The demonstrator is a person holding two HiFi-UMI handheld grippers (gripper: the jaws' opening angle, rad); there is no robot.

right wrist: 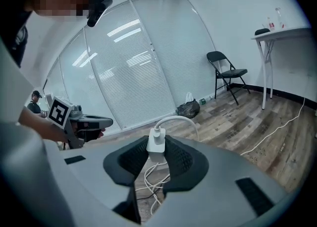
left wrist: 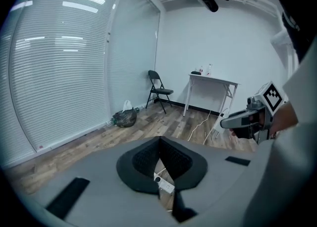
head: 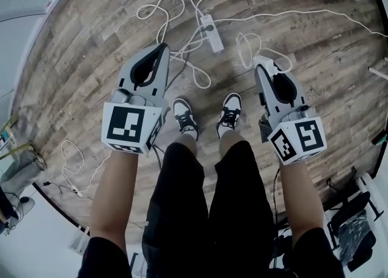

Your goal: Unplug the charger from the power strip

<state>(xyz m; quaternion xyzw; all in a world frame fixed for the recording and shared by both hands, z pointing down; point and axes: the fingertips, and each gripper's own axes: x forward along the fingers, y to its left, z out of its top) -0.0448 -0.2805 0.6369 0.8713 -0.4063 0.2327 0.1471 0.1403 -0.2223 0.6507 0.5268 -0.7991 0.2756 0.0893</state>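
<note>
A white power strip (head: 211,32) lies on the wooden floor in front of my feet, among loops of white cable (head: 159,11). It also shows through the left jaws as the power strip (left wrist: 165,185) far below. My right gripper (right wrist: 157,139) is raised high and shut on the white charger (right wrist: 157,144); the charger's cable (right wrist: 181,118) arcs out and hangs down. In the head view, my right gripper (head: 262,61) has a cable loop (head: 245,49) near its tip. My left gripper (head: 162,47) is raised too. Its fingertips (left wrist: 159,140) meet with nothing between them.
The person's two shoes (head: 185,116) stand on the floor below the grippers. A black folding chair (left wrist: 159,89), a white table (left wrist: 213,80) and a dark bag (left wrist: 125,118) stand by the far wall. Another thin cable (head: 73,167) lies at left.
</note>
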